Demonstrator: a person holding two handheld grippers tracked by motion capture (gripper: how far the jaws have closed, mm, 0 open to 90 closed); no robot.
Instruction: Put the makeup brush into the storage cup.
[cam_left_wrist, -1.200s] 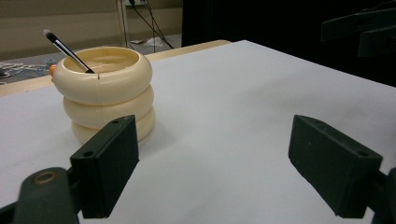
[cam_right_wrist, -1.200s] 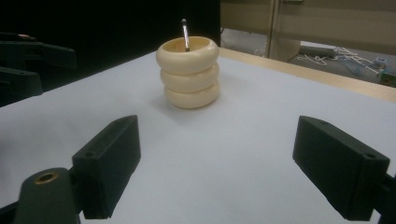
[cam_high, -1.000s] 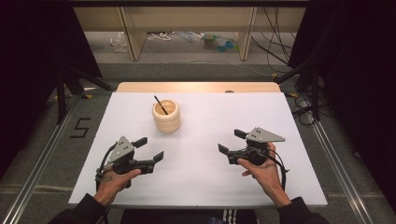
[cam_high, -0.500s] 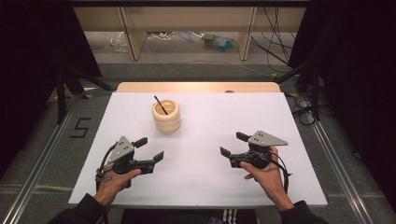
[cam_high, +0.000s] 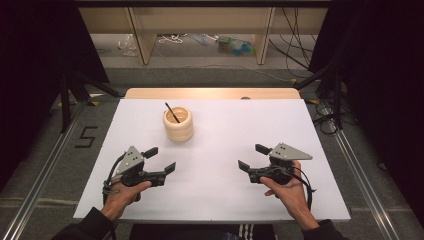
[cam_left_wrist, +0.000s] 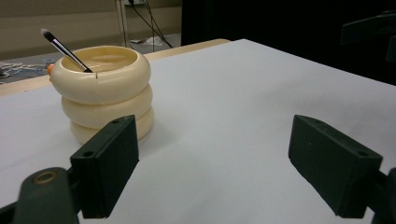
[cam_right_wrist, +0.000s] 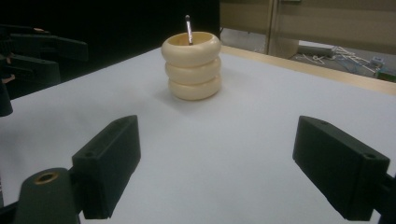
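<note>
The high view looks from above the near edge of the white table (cam_high: 220, 200), facing forward and down, far enough to take in the whole tabletop, the floor and the wooden shelves behind the far edge. The left gripper view sits low, just over the table surface near its near left corner, and looks between its two black jaws toward the far edge; the cream ringed holder (cam_left_wrist: 105, 91) is close here. The right gripper view is also low, near the near right corner, facing toward the far left; the same holder (cam_right_wrist: 192, 65) is farther away. All three views share the holder (cam_high: 178, 124) with its brush (cam_high: 172, 112).
</note>
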